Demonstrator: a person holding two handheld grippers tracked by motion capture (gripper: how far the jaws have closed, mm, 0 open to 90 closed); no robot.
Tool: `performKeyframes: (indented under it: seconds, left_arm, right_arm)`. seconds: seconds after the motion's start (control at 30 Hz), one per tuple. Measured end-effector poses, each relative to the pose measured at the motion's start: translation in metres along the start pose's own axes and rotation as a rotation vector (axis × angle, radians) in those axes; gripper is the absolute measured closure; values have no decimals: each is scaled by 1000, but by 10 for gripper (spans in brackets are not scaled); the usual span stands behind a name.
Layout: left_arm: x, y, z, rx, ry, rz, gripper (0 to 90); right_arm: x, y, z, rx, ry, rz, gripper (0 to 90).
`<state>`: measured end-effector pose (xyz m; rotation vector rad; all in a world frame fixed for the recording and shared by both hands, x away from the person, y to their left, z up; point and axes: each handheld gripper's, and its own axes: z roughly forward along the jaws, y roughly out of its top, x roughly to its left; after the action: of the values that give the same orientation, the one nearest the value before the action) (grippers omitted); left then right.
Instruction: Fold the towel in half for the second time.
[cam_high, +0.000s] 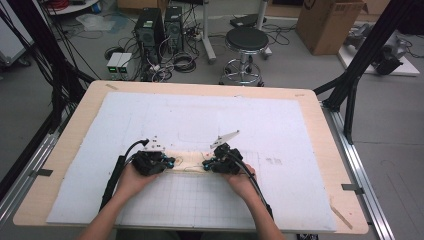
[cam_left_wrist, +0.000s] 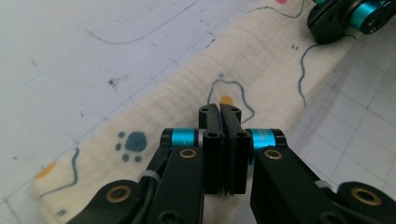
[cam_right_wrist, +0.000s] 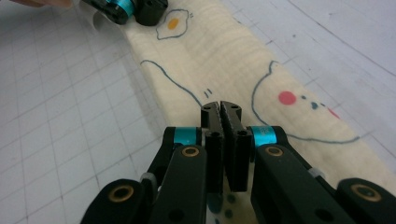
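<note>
A cream cloth (cam_high: 189, 162), folded into a long narrow strip and printed with fried eggs, paw marks and blue outlines, lies flat on the white gridded mat (cam_high: 210, 125). My left gripper (cam_high: 171, 163) rests at the strip's left end and my right gripper (cam_high: 205, 164) at its right end, tips facing each other. In the left gripper view the left gripper (cam_left_wrist: 220, 108) has its jaws pressed together over the cloth (cam_left_wrist: 187, 102), nothing visible between them. The right gripper (cam_right_wrist: 221, 105) is likewise shut above the cloth (cam_right_wrist: 224, 51). Each gripper view shows the other gripper farther along the strip.
The mat covers most of a wooden table (cam_high: 75, 130). Behind the table stand a black stool (cam_high: 246, 47), computer towers (cam_high: 150, 30) with cables and a cardboard box (cam_high: 327, 22). Black frame posts (cam_high: 360, 65) rise at both sides.
</note>
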<state>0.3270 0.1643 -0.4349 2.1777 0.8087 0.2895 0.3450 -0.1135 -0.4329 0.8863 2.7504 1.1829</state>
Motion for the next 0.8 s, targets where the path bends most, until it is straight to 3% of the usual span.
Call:
performKeyframes:
  seconds: [0.43,0.8]
  left_arm:
    - [16,-19,-22,-30,25,-51,868]
    - [23,-31,-34,-52,38,-63,856]
  right_arm:
    - [-11,-16,-17,-7,-23,10,874]
    - [-20,-33,-37,-19,-53,29,849]
